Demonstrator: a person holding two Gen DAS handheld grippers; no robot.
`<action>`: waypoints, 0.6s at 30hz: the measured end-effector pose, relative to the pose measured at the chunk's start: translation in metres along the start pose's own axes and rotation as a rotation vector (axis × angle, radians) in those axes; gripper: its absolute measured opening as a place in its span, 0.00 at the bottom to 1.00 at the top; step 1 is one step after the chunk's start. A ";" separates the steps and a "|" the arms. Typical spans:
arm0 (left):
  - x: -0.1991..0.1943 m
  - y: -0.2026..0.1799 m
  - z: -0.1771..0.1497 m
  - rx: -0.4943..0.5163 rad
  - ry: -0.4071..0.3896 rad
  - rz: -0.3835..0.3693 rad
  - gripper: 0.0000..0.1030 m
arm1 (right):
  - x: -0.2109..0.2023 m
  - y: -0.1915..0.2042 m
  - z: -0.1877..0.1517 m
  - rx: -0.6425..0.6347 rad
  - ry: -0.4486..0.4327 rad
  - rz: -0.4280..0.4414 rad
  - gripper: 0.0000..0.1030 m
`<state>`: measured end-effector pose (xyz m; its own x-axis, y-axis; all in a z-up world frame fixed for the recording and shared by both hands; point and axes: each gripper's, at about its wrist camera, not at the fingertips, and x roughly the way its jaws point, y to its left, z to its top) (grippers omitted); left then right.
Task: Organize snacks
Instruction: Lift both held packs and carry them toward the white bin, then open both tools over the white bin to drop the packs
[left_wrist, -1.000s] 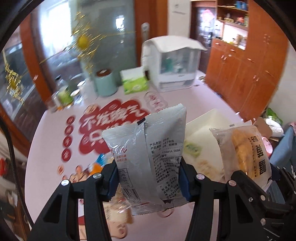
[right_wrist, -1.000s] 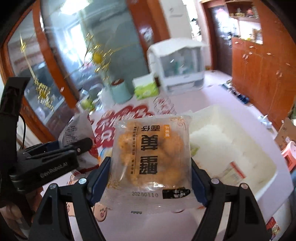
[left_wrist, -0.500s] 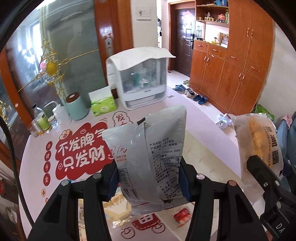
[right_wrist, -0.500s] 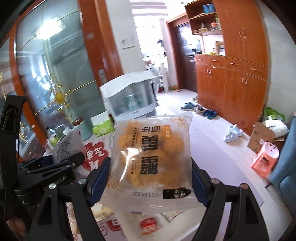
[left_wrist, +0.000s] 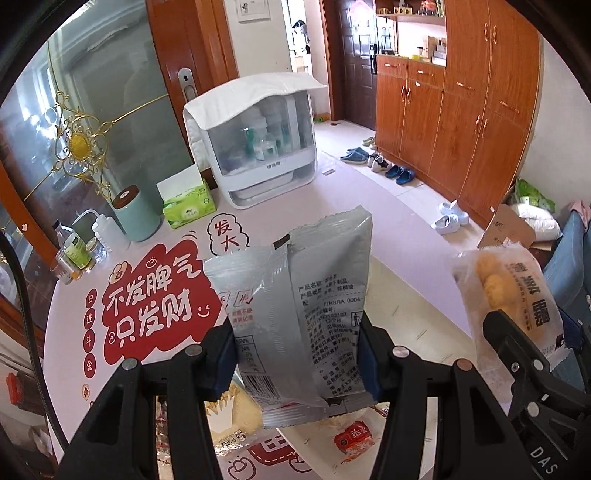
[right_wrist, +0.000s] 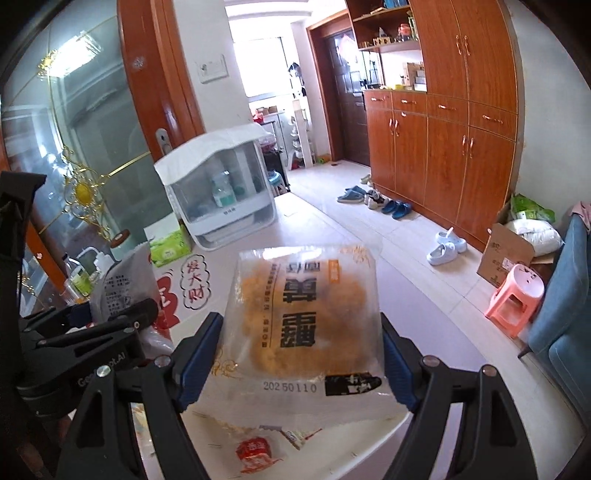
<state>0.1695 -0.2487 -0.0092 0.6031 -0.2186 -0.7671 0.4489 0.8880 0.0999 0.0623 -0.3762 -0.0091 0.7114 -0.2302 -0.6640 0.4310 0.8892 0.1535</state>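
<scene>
Tissue box (left_wrist: 189, 206) left of cabinet (left_wrist: 258, 140) on table (left_wrist: 74, 280)

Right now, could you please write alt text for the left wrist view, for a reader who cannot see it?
The left gripper clamps an upright silver snack packet above a white table with a red printed mat. At right, the right gripper holds a clear packet of yellow pastry.

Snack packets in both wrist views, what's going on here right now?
A person is sorting snacks with two hand-held tongs. The left tongs are shut on a silver packet, held upright above the table. The right tongs are shut on a clear packet of yellow pastry, also in the air. Neither packet is put down yet. A small red packet and other snacks lie on the table below.
</scene>
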 end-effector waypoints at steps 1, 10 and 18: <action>0.002 -0.001 0.000 0.002 0.004 0.003 0.52 | 0.004 -0.001 0.000 0.000 0.011 -0.003 0.79; 0.012 -0.006 -0.003 0.013 0.030 0.051 0.81 | 0.012 0.000 -0.001 -0.025 0.022 0.015 0.75; 0.015 0.000 -0.006 0.002 0.034 0.105 0.93 | 0.024 0.000 -0.009 -0.019 0.084 0.020 0.78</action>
<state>0.1746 -0.2502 -0.0243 0.6242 -0.1110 -0.7734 0.3863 0.9043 0.1820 0.0746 -0.3786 -0.0319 0.6705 -0.1789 -0.7200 0.4059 0.9008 0.1542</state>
